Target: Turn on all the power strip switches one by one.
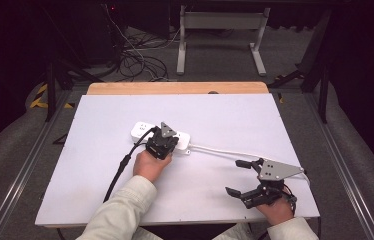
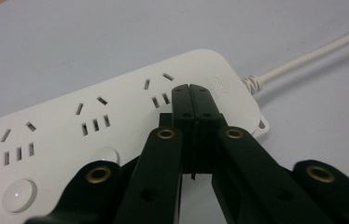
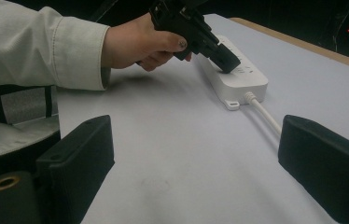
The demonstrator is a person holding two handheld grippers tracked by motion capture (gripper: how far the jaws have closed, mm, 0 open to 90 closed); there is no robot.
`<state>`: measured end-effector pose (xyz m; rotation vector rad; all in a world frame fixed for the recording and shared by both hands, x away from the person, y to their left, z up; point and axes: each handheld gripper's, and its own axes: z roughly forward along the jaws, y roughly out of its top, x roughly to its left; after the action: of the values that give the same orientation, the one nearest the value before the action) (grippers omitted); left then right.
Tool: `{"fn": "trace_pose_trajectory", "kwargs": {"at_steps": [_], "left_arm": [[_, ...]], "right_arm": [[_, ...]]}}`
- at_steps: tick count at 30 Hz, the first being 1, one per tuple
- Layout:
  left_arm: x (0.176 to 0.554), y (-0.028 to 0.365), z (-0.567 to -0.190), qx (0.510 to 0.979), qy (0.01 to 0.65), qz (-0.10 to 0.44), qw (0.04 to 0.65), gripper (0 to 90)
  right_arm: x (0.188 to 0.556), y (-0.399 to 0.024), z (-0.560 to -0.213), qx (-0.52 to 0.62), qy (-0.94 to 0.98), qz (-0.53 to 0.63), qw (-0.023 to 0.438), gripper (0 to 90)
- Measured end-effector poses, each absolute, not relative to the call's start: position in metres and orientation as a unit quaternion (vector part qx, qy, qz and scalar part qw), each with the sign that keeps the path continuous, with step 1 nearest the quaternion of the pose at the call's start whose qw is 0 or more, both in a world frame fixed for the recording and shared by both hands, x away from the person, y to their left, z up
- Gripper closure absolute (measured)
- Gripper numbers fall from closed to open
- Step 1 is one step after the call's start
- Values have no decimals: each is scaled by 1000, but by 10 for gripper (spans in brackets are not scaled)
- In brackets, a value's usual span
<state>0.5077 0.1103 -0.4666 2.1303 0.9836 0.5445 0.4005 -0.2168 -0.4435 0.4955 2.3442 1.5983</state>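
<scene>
A white power strip (image 1: 140, 131) with several sockets and round buttons lies mid-table, and its white cable (image 1: 215, 150) runs off to the right. My left gripper (image 1: 167, 141) points down at the strip's cable end. In the left gripper view its jaws (image 2: 192, 91) are shut with nothing between them, the tips at the strip's top (image 2: 116, 121) beside the last socket, seemingly touching it. My right gripper (image 1: 235, 177) stands open near the front right corner. Nothing lies between its black pads (image 3: 79, 158), and the strip (image 3: 238, 79) and the left gripper (image 3: 226, 60) lie ahead of it.
The white board (image 1: 100, 190) covers the table, with a wooden edge (image 1: 175, 88) at the far side. The left gripper's black cable (image 1: 120, 170) trails toward the front edge. Beyond the table, loose cables (image 1: 135, 60) and a white frame's legs (image 1: 220, 45) stand on the floor.
</scene>
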Motion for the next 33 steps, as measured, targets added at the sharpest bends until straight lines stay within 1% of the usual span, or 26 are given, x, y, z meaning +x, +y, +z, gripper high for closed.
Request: {"fn": "trace_pose_trajectory", "kwargs": {"at_steps": [10, 12, 13, 14, 16, 20, 21, 26, 33], "left_arm": [[508, 111, -467, 822, 391, 202, 361, 900], [508, 110, -467, 822, 391, 211, 356, 900], [508, 111, -467, 822, 391, 226, 345, 900], [509, 115, -467, 824, 390, 218, 349, 900], [513, 123, -467, 816, 404, 180, 373, 900], [510, 118, -467, 821, 392, 212, 357, 900], [510, 118, -467, 822, 391, 207, 359, 900], [507, 112, -467, 827, 384, 227, 343, 900], [507, 112, -467, 829, 382, 226, 341, 900]], "right_arm": [[400, -216, -443, 169, 807, 551, 129, 109], [400, -216, -443, 169, 807, 551, 129, 109], [400, -216, -443, 169, 807, 551, 130, 109], [399, -217, -443, 169, 806, 552, 130, 109], [399, -217, -443, 169, 806, 552, 130, 109], [400, -216, -443, 168, 807, 552, 128, 109], [400, -216, -443, 168, 807, 551, 128, 109], [400, -215, -443, 168, 807, 551, 128, 110], [400, -216, -443, 167, 808, 551, 128, 110]]}}
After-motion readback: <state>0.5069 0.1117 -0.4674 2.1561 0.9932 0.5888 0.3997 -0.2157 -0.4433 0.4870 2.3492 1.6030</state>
